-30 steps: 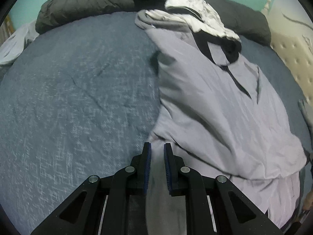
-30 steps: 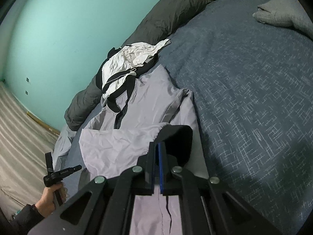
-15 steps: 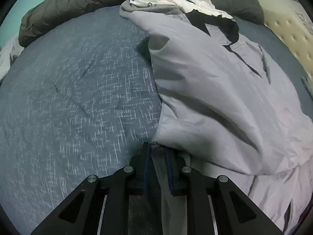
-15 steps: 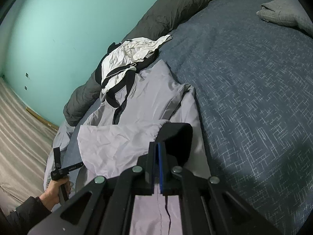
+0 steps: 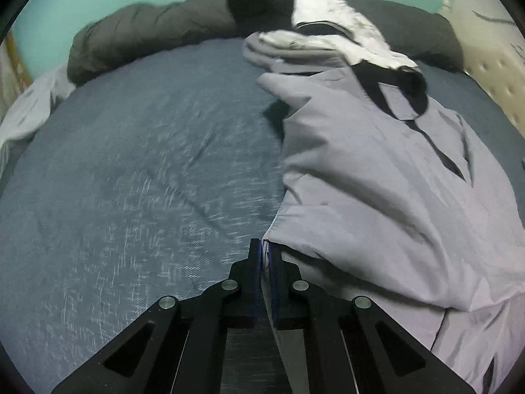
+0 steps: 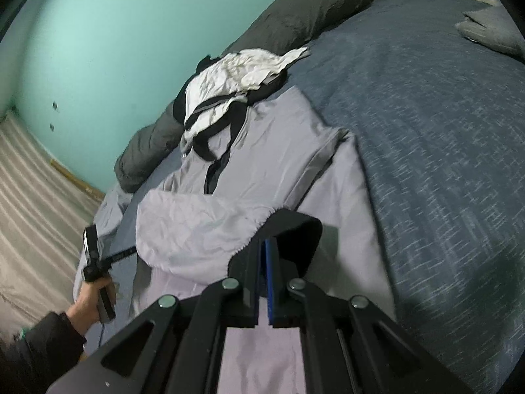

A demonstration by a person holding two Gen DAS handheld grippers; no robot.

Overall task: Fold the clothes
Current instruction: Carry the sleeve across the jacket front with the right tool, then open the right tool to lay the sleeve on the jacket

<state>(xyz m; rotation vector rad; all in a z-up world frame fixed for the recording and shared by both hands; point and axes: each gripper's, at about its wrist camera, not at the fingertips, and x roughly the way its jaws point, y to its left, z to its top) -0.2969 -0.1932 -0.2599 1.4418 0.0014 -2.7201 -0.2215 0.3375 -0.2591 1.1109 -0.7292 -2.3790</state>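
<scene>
A light lilac-grey jacket [image 5: 377, 180] with a black zip and collar lies spread on the blue bed cover [image 5: 131, 180]. My left gripper [image 5: 265, 246] is shut on the jacket's left edge near the hem. In the right wrist view the same jacket [image 6: 262, 170] lies ahead, with one part folded over. My right gripper [image 6: 265, 246] is shut on the jacket's black-lined edge [image 6: 295, 233] and holds it lifted. The hand holding the left gripper [image 6: 95, 282] shows at lower left.
A white and black garment [image 5: 334, 32] lies crumpled at the jacket's collar end, also in the right wrist view [image 6: 236, 82]. A dark grey rolled duvet [image 5: 147, 39] runs along the teal wall. A grey folded item [image 6: 489, 29] lies at the far right. A tufted headboard [image 5: 492, 72] stands right.
My left gripper has closed on the jacket's edge, from open a second ago. The right gripper stays shut on the black-lined edge and has shifted only slightly.
</scene>
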